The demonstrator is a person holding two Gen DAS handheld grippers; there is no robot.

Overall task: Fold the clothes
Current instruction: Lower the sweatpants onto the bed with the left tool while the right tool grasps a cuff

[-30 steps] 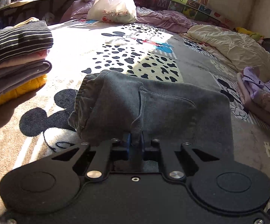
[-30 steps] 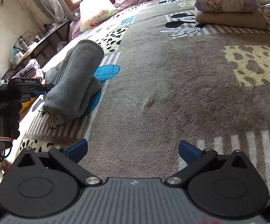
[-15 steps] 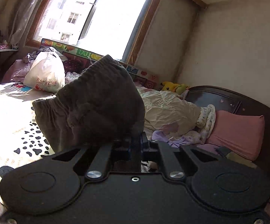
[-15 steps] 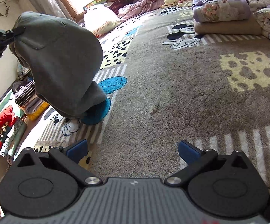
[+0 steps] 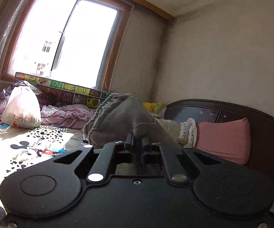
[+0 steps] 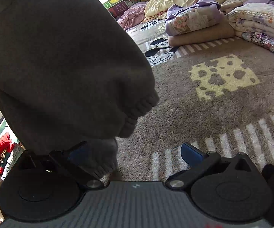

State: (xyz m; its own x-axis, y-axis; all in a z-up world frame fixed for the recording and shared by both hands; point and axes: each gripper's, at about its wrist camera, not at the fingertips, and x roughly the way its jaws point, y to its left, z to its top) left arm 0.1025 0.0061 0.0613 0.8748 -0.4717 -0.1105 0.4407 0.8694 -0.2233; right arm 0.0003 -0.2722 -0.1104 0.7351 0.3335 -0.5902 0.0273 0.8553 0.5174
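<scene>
Your left gripper point(image 5: 137, 142) is pinched tight on the grey trousers point(image 6: 61, 66), holding them off the blanket point(image 6: 203, 114) with their length hanging down, cuffs beside your right gripper point(image 6: 135, 153), whose jaws gape wide and empty.

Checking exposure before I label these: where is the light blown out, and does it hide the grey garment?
Left wrist view: the window is overexposed white, the sunlit blanket glares, yet the grey garment in the left gripper reads clearly. Right wrist view: the garment hangs backlit, nearly black, shading the right gripper.
</scene>
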